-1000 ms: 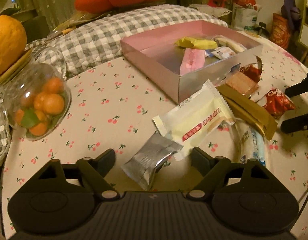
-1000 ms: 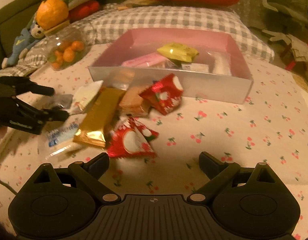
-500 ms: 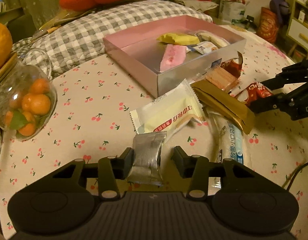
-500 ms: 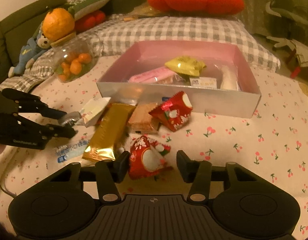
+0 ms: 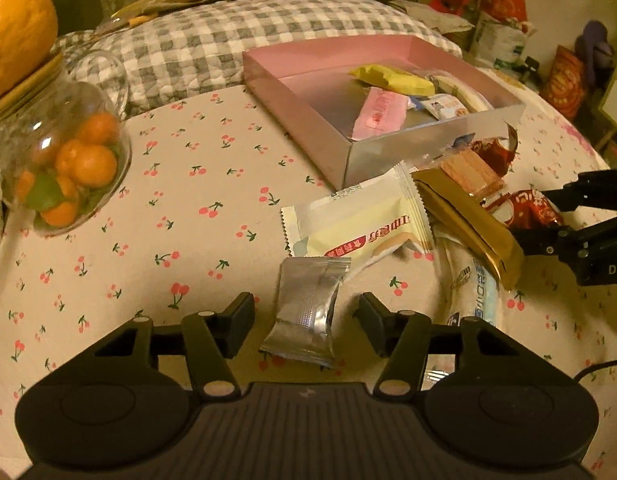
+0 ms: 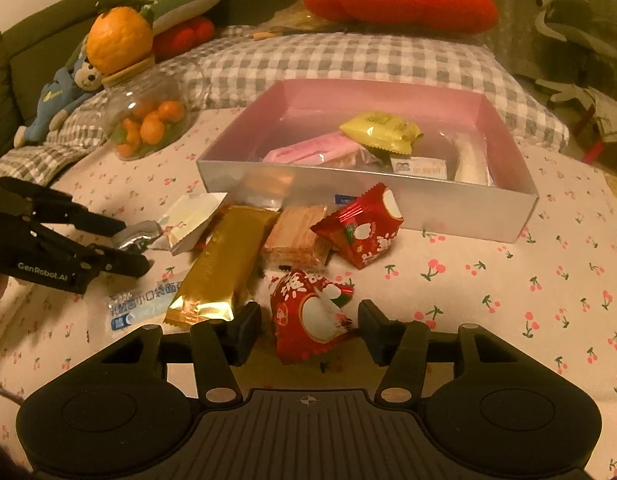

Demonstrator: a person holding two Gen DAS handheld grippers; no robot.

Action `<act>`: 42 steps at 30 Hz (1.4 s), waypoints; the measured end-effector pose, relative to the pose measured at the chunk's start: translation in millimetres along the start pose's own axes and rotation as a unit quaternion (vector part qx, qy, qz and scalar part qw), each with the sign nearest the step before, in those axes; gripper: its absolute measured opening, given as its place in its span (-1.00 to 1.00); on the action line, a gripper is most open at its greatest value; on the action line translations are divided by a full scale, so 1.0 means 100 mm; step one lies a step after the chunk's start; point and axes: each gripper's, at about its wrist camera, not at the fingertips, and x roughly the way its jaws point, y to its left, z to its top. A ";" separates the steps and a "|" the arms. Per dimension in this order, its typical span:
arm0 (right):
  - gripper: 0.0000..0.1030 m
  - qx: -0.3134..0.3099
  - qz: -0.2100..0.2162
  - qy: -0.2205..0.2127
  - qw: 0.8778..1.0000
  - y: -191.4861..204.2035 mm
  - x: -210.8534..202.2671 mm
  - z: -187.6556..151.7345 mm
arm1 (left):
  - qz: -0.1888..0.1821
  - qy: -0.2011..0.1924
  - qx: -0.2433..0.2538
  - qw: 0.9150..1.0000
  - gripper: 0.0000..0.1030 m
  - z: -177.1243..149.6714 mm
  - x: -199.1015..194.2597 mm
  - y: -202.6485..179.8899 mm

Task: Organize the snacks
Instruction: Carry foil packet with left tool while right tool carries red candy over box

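A pink box [image 5: 296, 92] [image 6: 460, 208] holds several snacks. Loose snacks lie in front of it: a cream packet [image 5: 360, 220], a gold bar [image 5: 468, 220] [image 6: 220, 264], a wafer [image 6: 296, 236], two red packets [image 6: 364, 228] and a clear sachet [image 5: 472, 292]. My left gripper [image 5: 306, 320] is open, its fingers apart on either side of a silver packet [image 5: 308, 312] without touching it. My right gripper [image 6: 310, 328] is open around a red packet [image 6: 308, 316], with gaps on both sides.
A glass jar of small oranges [image 5: 64, 160] [image 6: 148, 120] stands at the left, with a big orange on its lid. A checked cushion [image 6: 348, 60] lies behind the box. The cloth has a cherry print.
Both grippers moved forward around their packets. The left one narrowed close to the silver packet half a second ago and has since widened. The right one also stands wider than half a second ago.
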 end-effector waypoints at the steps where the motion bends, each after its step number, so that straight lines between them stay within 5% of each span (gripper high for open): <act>1: -0.01 0.001 -0.001 -0.001 1.000 0.00 0.01 0.00 | 0.001 0.001 -0.002 1.000 -0.03 0.00 0.00 -0.01; 8: -0.32 -0.007 -0.009 -0.015 1.000 0.01 -0.02 0.01 | 0.011 0.005 -0.020 1.000 -0.50 0.01 -0.03 -0.10; 23: -0.39 0.006 0.014 -0.018 1.000 0.02 -0.17 0.02 | 0.041 0.024 -0.045 0.998 -0.57 0.03 -0.12 -0.21; 42: -0.39 0.045 0.040 -0.047 0.997 -0.03 -0.41 0.22 | 0.029 -0.033 -0.091 0.995 -0.58 0.25 -0.43 -0.30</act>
